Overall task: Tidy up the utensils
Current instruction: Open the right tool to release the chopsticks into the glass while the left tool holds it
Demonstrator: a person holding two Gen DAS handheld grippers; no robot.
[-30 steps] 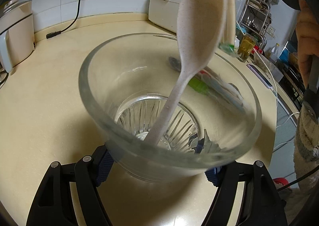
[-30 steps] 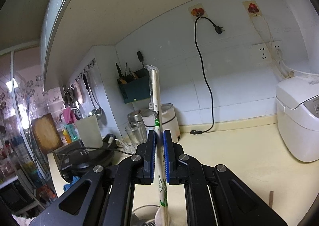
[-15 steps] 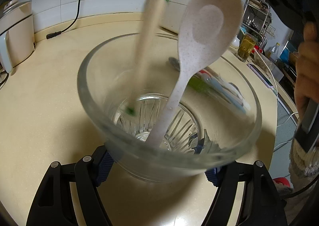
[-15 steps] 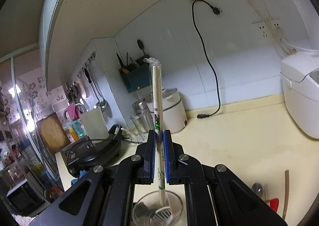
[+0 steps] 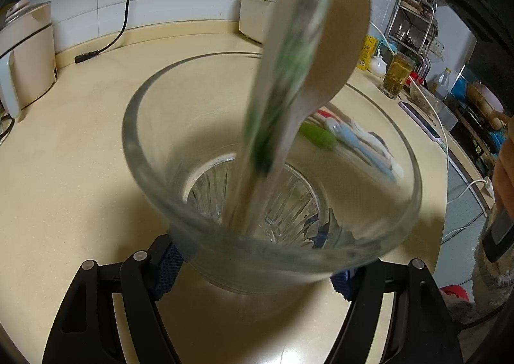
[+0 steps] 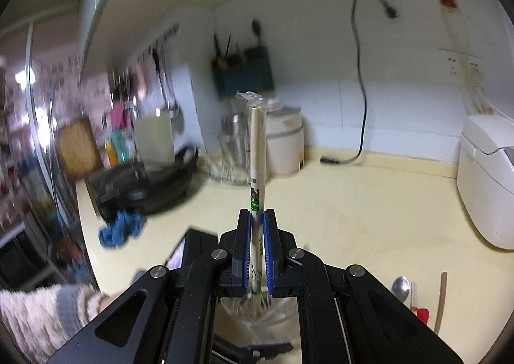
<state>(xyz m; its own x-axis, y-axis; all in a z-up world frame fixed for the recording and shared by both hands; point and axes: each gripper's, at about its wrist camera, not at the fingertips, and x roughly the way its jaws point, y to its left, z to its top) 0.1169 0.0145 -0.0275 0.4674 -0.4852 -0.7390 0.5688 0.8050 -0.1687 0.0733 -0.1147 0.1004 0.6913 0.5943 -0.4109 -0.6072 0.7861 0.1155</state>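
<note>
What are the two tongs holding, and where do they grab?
Left tongs squeeze the glass cup near its base. Right tongs pinch the wrapped chopsticks around their lower part.

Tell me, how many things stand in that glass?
2: a spoon leaning on the far rim of the glass, and wrapped chopsticks, blurred, in front of it. Nothing else shows inside.
</note>
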